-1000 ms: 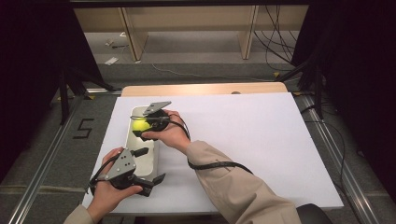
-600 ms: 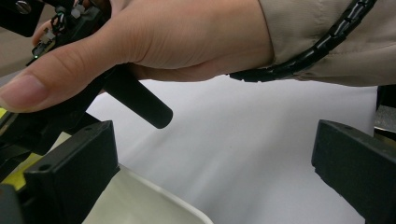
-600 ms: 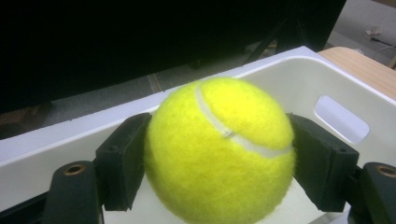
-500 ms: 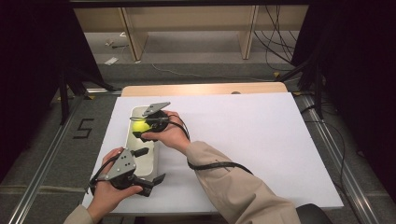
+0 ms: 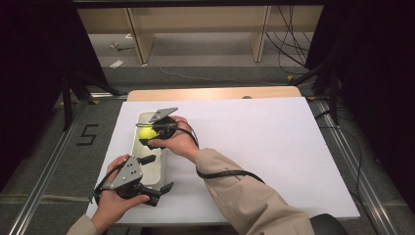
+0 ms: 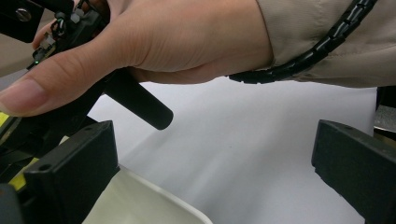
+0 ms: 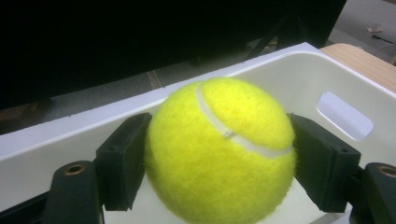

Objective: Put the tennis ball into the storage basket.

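Observation:
A yellow tennis ball (image 7: pixel 222 149) sits between the two black pads of my right gripper (image 7: pixel 219 161), which is shut on it. In the high view the ball (image 5: pixel 145 132) hangs over the far half of a narrow white bin (image 5: pixel 152 169) at the table's left. My right gripper (image 5: pixel 149 134) points left across it. In the right gripper view the bin's wall (image 7: pixel 299 74) with a handle slot (image 7: pixel 344 115) lies behind the ball. My left gripper (image 5: pixel 156 174) stands open at the bin's near end, one jaw over the bin and one beside it. Its view shows the bin's rim (image 6: pixel 154 200) and the right hand (image 6: pixel 163 42).
A white sheet (image 5: pixel 254 147) covers the table, with wide free room to the right of the bin. A wooden table edge (image 5: pixel 215 93) runs along the back. Shelf legs and cables stand on the floor beyond. A "5" mark (image 5: pixel 87 134) lies on the floor at left.

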Tool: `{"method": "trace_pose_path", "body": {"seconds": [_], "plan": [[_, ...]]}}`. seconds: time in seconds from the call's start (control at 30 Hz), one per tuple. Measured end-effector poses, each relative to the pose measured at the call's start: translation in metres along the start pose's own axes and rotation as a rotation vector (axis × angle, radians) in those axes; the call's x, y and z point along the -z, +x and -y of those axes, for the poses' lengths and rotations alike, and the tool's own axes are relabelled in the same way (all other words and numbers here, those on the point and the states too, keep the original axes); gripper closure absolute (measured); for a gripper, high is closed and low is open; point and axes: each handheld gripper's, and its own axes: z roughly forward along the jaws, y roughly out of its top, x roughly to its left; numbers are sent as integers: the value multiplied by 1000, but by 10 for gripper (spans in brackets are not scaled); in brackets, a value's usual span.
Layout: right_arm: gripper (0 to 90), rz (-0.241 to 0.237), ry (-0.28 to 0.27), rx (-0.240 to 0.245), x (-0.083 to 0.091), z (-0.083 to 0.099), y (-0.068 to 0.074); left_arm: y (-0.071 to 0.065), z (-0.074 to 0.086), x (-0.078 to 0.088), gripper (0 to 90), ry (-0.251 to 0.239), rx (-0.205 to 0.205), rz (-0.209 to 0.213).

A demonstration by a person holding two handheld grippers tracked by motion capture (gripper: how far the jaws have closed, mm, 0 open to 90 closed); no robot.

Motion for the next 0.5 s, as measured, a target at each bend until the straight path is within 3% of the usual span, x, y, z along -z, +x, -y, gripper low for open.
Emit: {"method": "trace_pose_path", "body": {"seconds": [0.1, 0.3, 0.5], "plan": [[263, 0, 4, -3, 0, 0, -1, 0, 0, 0, 1, 0, 0, 0], [148, -18, -19, 5, 2, -4, 0, 0, 0, 0, 1, 1, -2, 0], [103, 6, -42, -4, 5, -6, -1, 0, 0, 0, 1, 2, -2, 1]]}}
